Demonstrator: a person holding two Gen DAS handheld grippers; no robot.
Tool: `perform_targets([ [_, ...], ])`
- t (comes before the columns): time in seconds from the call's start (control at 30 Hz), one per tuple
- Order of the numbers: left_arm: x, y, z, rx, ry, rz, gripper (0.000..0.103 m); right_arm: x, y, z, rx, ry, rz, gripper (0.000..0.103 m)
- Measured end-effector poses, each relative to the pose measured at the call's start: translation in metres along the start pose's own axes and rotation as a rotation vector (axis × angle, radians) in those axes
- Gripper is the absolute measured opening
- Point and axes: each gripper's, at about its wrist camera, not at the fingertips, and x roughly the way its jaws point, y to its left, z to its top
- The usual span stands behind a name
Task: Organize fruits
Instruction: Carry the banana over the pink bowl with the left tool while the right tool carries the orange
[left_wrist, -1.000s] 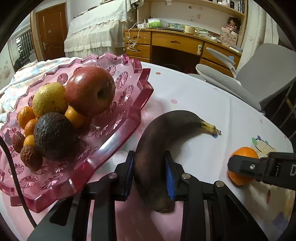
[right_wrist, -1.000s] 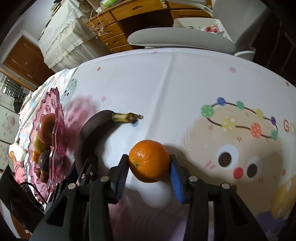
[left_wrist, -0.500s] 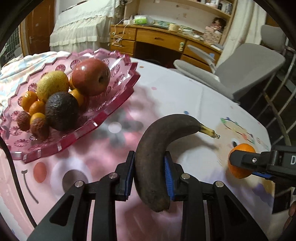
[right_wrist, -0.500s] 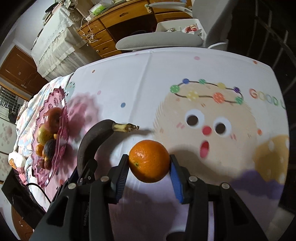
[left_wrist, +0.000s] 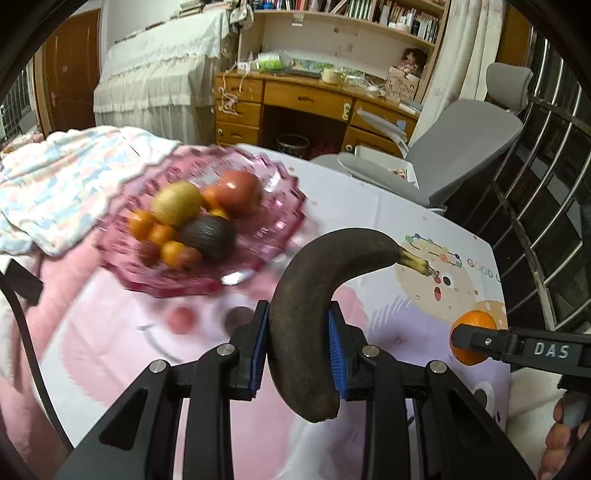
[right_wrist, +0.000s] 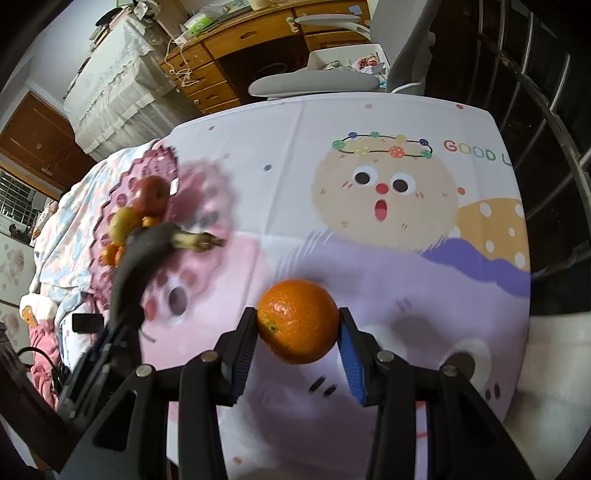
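Note:
My left gripper (left_wrist: 297, 345) is shut on a dark, overripe banana (left_wrist: 314, 295), held in the air above the table with its stem pointing right. My right gripper (right_wrist: 297, 332) is shut on an orange (right_wrist: 297, 321), also lifted off the cloth. In the left wrist view the orange (left_wrist: 474, 330) and the right gripper's finger show at the right edge. The pink glass fruit dish (left_wrist: 266, 273) sits to the left, holding an apple (left_wrist: 238, 192), a pear, an avocado and several small oranges. In the right wrist view the banana (right_wrist: 140, 254) hangs in front of the dish (right_wrist: 155, 166).
A cartoon-printed tablecloth (right_wrist: 388, 192) covers the round table. A patterned blanket (left_wrist: 66, 181) lies left of the dish. A grey office chair (left_wrist: 461, 147) and a wooden desk (left_wrist: 303, 99) stand beyond the table's far edge. A metal railing (left_wrist: 546, 206) runs along the right.
Both grippers have risen from the table with their fruit, the banana and the orange now in the air. The dish looks smaller and farther below than a second ago.

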Motion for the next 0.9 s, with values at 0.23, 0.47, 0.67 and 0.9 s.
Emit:
perform_targets([
  [0.23, -0.043, 0.04, 0.024, -0.033, -0.022, 0.042, 0.028, -0.014, 0.033, -0.015, -0.031, 0.009, 0.025, 0.043],
  [0.47, -0.062, 0.088, 0.056, -0.049, -0.059, 0.094, 0.028, -0.02, 0.08, -0.016, -0.067, -0.02, 0.08, 0.043],
  [0.67, -0.057, 0.127, 0.086, -0.009, -0.067, 0.066, 0.028, -0.014, 0.122, -0.014, -0.066, -0.038, 0.108, 0.043],
  [0.9, -0.023, 0.159, 0.122, 0.11, -0.025, -0.024, 0.028, 0.01, 0.164, -0.003, 0.031, -0.071, 0.088, 0.043],
])
